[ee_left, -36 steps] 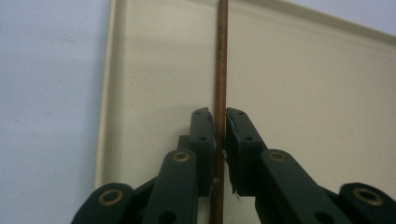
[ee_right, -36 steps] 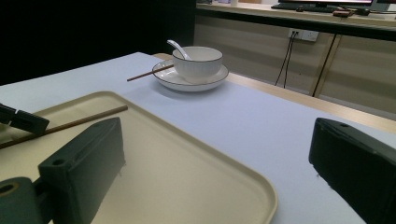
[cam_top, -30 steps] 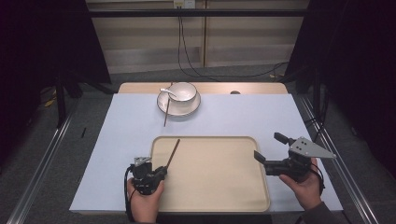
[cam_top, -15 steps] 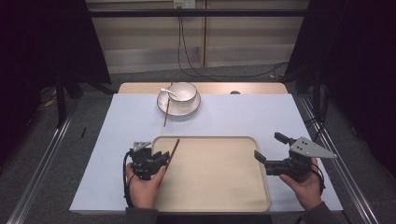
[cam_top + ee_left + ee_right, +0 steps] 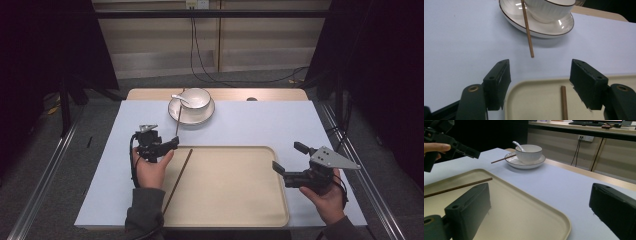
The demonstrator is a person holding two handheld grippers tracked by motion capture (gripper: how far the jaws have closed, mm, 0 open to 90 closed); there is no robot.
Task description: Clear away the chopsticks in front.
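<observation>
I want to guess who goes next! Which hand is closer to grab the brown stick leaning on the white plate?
Probably the left. The left gripper, jaws open, points at the thin brown wooden chopstick resting on the white gold-rimmed plate. The right gripper sits at the beige plastic tray's far edge.

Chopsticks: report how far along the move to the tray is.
Done, it seems: one chopstick lies on the tray. In hand: nothing; the left tool is open, between the tray and the plate, and the right tool is open at the tray's right edge. Left, probably: the other chopstick, resting on the plate against the bowl.
</observation>
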